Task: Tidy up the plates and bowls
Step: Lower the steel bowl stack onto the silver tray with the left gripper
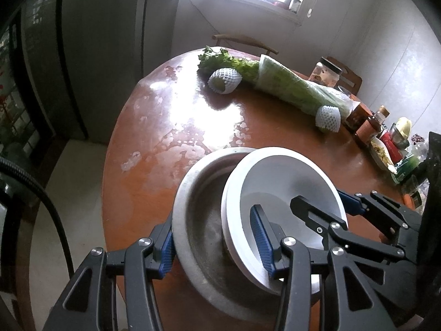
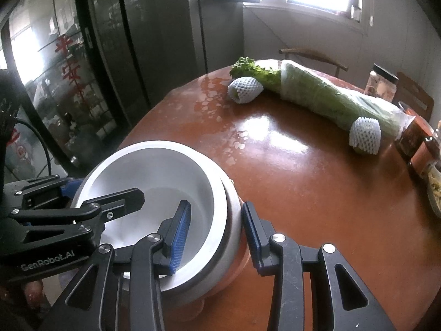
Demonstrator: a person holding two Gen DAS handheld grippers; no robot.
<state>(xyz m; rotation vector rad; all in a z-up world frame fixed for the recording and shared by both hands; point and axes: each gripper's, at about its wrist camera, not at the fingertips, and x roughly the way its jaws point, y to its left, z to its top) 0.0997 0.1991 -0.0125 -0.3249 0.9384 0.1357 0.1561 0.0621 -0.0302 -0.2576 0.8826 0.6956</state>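
Round red-brown table (image 1: 275,138): white bowl (image 1: 278,182) tilted inside grey metal basin (image 1: 198,220).

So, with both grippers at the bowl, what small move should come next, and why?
Probably ease the white bowl down until it sits level in the metal basin, then let go. It leans tilted against the basin's right side. The left gripper and the right gripper each have one finger inside the bowl.
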